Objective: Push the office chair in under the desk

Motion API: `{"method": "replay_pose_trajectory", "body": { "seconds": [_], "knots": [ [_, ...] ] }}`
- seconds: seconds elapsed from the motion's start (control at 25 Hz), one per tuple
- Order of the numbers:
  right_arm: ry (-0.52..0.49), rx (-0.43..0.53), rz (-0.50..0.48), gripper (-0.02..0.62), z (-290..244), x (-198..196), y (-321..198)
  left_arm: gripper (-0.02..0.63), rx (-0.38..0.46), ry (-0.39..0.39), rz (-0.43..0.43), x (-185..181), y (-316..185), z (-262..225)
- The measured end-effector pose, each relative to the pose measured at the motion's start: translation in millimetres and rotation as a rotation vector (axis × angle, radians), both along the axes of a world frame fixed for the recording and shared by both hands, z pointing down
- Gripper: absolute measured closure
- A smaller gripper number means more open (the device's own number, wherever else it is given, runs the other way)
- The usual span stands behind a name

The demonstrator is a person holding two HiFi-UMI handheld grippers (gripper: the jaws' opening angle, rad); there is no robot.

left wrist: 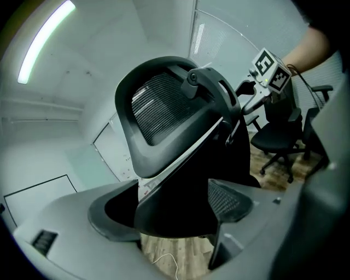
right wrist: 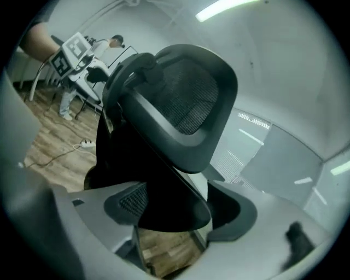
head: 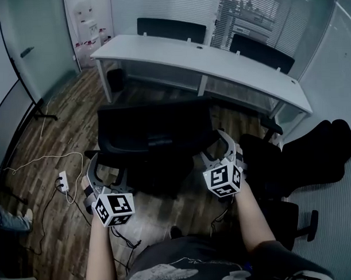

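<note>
A black office chair (head: 155, 137) with a mesh back (left wrist: 169, 126) stands on the wood floor, a little in front of the long white desk (head: 218, 60). My left gripper (head: 107, 170) is at the left edge of the chair's back and my right gripper (head: 213, 149) is at its right edge. In the left gripper view the left gripper (left wrist: 172, 210) has its jaws spread wide, and the back's edge lies between them without being clamped. The right gripper (right wrist: 175, 210) is open the same way around the opposite edge of the back (right wrist: 180, 104).
Another black chair (head: 314, 154) sits close on the right. Two more chairs (head: 171, 29) stand behind the desk. A power strip (head: 63, 180) with cables lies on the floor at the left, near a board stand (head: 24, 96). A person's leg (head: 11, 220) shows at the left edge.
</note>
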State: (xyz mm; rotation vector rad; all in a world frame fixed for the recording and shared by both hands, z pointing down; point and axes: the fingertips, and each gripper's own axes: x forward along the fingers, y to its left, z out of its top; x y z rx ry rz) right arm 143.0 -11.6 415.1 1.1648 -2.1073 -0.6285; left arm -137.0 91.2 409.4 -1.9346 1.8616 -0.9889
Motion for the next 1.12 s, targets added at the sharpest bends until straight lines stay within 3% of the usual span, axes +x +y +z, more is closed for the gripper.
{"method": "replay_pose_trajectory", "body": {
  "seconds": [0.32,0.52,0.72,1.12],
  "knots": [
    [0.165,0.042,-0.027,0.284,14.1,-12.5,-22.1,0.221,-0.064,-0.15,-0.048,-12.4,-33.1,14.6],
    [0.193,0.052,-0.037,0.284,13.7,-15.2,-30.1,0.248,-0.075,-0.149,-0.047,-17.0,-50.2,18.0],
    [0.189,0.044,-0.047,0.285,14.1,-12.7,-46.1,0.256,-0.03,-0.153,-0.031,-13.0,-62.0,16.4],
    [0.178,0.03,-0.033,0.284,17.2,-37.5,-105.9,0.256,-0.08,-0.135,-0.028,-37.1,-122.8,20.4]
  ]
}}
